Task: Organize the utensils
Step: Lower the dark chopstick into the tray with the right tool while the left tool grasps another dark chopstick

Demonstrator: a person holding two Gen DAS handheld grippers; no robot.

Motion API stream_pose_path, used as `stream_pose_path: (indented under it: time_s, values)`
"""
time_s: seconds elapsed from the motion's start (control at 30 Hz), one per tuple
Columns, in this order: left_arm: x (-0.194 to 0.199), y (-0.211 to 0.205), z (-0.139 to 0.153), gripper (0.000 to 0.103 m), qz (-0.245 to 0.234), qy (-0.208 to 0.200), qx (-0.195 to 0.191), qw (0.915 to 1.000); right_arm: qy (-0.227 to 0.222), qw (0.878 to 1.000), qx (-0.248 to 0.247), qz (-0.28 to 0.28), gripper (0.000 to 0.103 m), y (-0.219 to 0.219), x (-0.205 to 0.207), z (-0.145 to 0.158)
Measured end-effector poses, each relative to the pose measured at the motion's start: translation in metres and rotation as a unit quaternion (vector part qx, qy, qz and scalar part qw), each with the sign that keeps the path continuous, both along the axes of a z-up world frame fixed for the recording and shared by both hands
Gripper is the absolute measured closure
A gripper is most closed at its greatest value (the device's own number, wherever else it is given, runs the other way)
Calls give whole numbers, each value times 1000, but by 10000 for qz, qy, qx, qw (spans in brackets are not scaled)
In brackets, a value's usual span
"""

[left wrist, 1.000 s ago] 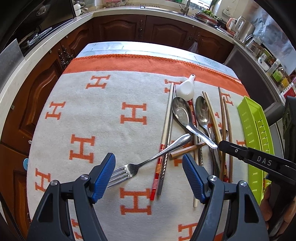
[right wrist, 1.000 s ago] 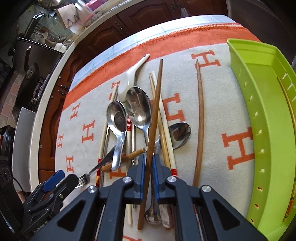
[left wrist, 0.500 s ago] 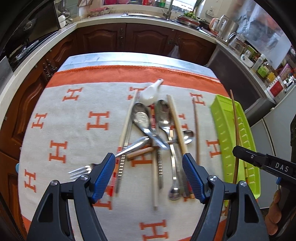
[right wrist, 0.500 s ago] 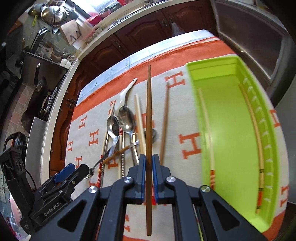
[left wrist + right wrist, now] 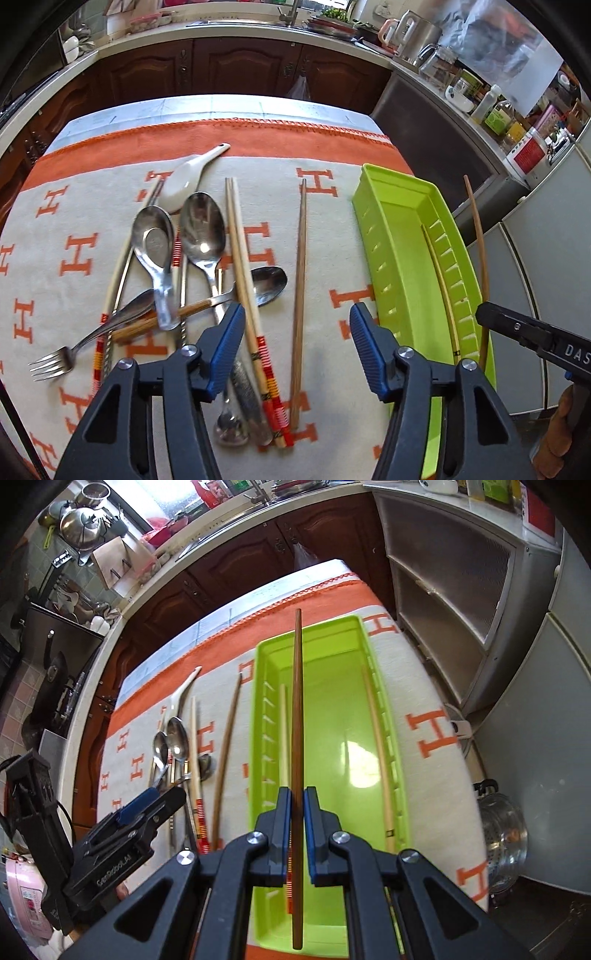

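Chopstick (image 5: 297, 716) is grasped by right "DAS" fingers (image 5: 295, 834) over green tray (image 5: 400, 775); left "GenRobot.AI" fingers (image 5: 297, 347) released, closing.

The left gripper's (image 5: 297, 350) arms hide the spoon handles' (image 5: 236, 376) lower parts. The green tray's (image 5: 400, 775) near end is covered by the right gripper (image 5: 295, 834). Counter bottle (image 5: 495, 118) labels are unreadable.

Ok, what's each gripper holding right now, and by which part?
Right gripper pinches a dark wooden chopstick towards its near end, over the green tray. Left gripper, jaws just narrowing, holds nothing.
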State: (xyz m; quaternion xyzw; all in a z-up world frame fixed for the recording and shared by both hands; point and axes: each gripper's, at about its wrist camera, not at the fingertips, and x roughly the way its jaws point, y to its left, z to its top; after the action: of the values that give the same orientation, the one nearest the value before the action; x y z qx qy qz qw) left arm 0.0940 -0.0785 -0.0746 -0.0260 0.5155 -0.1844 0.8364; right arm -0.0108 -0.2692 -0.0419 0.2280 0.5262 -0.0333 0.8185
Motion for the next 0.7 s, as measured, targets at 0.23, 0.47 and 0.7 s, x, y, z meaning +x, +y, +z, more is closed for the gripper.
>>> stream_pose_path:
  time_s: [0.23,0.47,0.7]
  values:
    - [12,-12,-20,61,13,227,62,9997,195,9991,-354,128,96,-5,11,-12]
    - [15,-16,-32,75,21,444,-1,9990,208,9998,-33,-1,96,-8,-1,-22]
    - [18,-21,-38,75,31,452,58,9990,215,9997,-78,37,88,-6,-5,-26]
